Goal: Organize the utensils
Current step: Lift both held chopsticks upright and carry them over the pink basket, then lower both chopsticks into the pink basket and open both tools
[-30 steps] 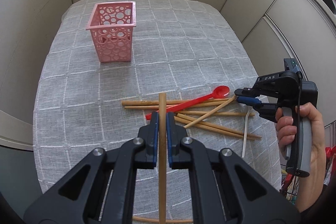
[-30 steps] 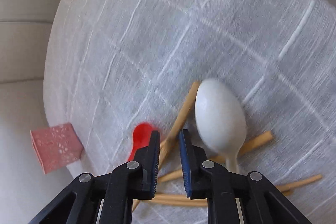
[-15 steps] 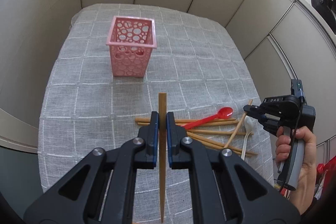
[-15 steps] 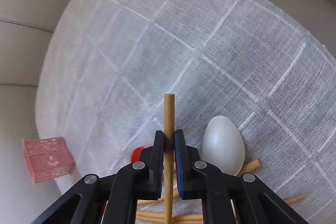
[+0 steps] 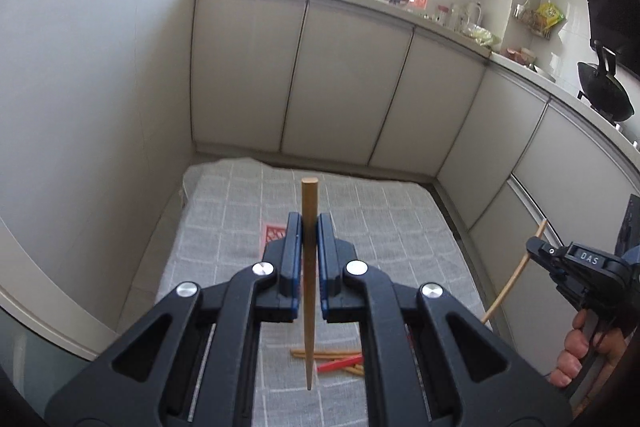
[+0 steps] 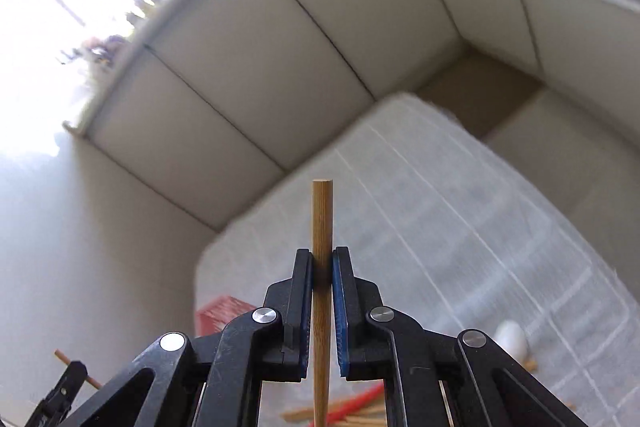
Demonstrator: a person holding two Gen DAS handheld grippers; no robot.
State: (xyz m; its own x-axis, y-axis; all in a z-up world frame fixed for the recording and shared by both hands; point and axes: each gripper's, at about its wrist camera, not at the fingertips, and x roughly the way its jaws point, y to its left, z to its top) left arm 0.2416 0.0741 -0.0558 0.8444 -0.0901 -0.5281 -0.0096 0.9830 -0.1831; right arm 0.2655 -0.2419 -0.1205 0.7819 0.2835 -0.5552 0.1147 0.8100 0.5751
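Observation:
My left gripper (image 5: 309, 223) is shut on a wooden chopstick (image 5: 309, 291) and holds it upright, high above the table. My right gripper (image 6: 321, 259) is shut on a second wooden chopstick (image 6: 321, 291); it shows at the right edge of the left wrist view (image 5: 536, 251). The pink perforated basket (image 5: 274, 235) stands on the table, mostly hidden behind my left fingers; a corner shows in the right wrist view (image 6: 218, 315). Loose chopsticks (image 5: 344, 353), a red spoon (image 5: 340, 363) and a white spoon (image 6: 512, 339) lie on the grey checked cloth.
The cloth-covered table (image 5: 384, 211) sits in a corner of beige cabinet doors (image 5: 344, 83). A kitchen counter with a sink, bottles and a wok (image 5: 604, 87) runs above the cabinets.
Both grippers have risen well above the table and tilted up, each carrying its chopstick. A second ago the right gripper was still closing on its chopstick on the cloth.

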